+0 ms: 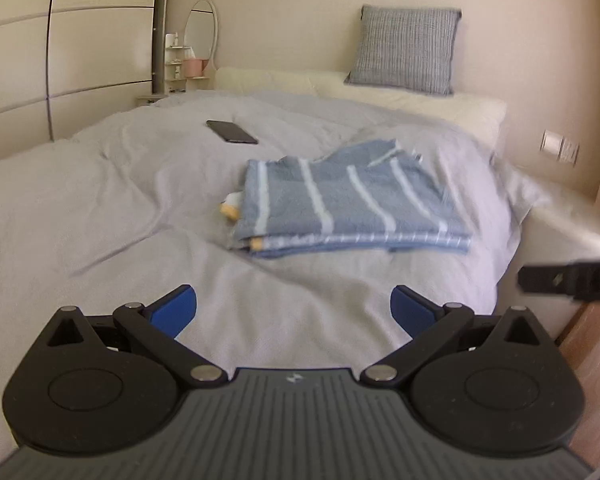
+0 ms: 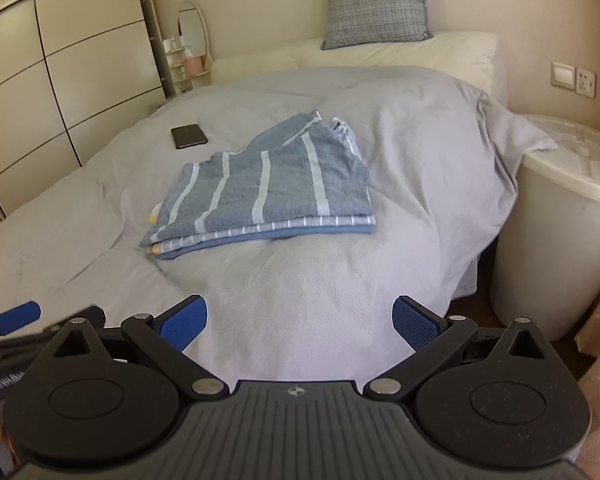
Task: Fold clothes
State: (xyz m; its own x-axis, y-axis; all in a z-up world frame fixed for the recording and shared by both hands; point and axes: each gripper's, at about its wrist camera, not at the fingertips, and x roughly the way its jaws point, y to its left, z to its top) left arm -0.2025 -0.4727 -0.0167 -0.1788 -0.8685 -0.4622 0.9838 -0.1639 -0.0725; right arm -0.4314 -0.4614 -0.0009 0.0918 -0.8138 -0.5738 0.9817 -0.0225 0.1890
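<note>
Both claws hung over the near edge of the bed (image 1: 100, 200), each spread wide and holding nothing: the left gripper (image 1: 294, 310) and the right gripper (image 2: 300, 322), side by side. Grey duvet (image 2: 400, 140) covered the bed, draping over its right edge beside a round white tub (image 2: 556, 240). A checked pillow (image 1: 406, 50) leaned at the head end. The folded blue striped garment (image 1: 352, 200) lay toward the right side, well apart from both claws. A dark phone (image 1: 232, 132) lay beyond it, to the left.
</note>
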